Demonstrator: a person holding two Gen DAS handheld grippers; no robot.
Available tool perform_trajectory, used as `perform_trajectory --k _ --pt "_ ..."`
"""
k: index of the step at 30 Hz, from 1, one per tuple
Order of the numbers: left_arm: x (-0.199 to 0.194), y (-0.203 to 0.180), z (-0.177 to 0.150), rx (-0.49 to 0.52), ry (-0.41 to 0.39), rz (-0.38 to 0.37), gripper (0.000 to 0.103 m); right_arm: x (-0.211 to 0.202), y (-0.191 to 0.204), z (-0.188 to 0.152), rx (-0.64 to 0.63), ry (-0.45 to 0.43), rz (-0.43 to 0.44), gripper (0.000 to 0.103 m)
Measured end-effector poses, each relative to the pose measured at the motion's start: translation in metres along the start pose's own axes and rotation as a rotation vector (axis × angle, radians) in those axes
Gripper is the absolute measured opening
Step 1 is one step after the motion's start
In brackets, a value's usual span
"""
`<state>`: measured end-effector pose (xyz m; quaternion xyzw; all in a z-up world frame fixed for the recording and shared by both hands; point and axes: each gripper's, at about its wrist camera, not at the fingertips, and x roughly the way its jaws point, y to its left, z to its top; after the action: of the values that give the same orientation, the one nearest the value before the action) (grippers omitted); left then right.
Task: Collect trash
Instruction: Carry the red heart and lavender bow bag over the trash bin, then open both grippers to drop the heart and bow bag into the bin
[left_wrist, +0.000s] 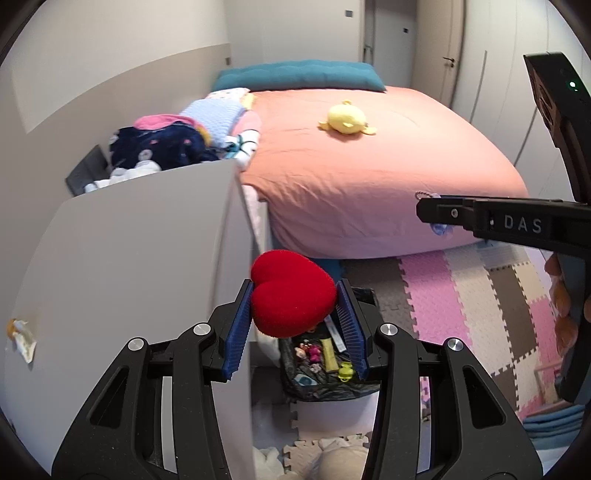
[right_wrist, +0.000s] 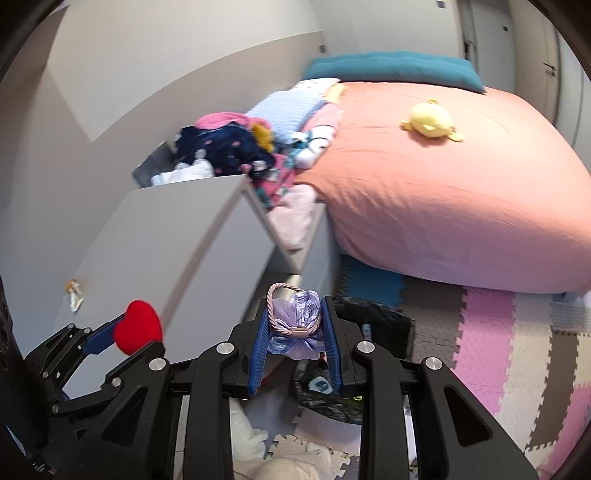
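A soft red heart was squeezed between the blue fingers of the left gripper. It was held up in the air, over the edge of a grey bench and above a black bag on the floor. The bag was open, and small bits lay inside it, such as a yellow stick and a green thing.

The right gripper had its fingers shut tight on a purple bow with a pink cord loop. This bow hung in the air too, just over the same black bag. The red heart showed off to the left in the right wrist view, near the bench.

A crumpled scrap of wrapper lay on the bench top, well away from both grippers.

Behind it all stood a bed with a pink sheet. A yellow plush toy lay on the bed. A heap of clothes sat behind the bench. Foam puzzle mats in pink, cream and brown covered the floor.
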<state>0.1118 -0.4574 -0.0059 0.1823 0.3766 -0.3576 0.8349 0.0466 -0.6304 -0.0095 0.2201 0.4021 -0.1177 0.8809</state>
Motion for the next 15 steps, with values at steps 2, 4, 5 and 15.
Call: perform_trajectory --k 2,4,5,15 --pt "0.006 -0.011 0.002 0.013 0.011 -0.016 0.045 -0.001 -0.014 -0.001 0.021 0.000 -0.018 0.029" --pt "0.010 -0.018 0.002 0.026 0.019 -0.027 0.045 0.000 -0.026 -0.001 0.039 0.000 -0.033 0.029" --pt "0.013 -0.021 0.002 0.031 0.024 -0.031 0.045 0.001 -0.031 -0.001 0.047 0.002 -0.042 0.029" --pt "0.041 -0.022 0.005 0.022 0.082 0.033 0.096 0.030 -0.045 0.012 0.047 0.010 -0.150 0.100"
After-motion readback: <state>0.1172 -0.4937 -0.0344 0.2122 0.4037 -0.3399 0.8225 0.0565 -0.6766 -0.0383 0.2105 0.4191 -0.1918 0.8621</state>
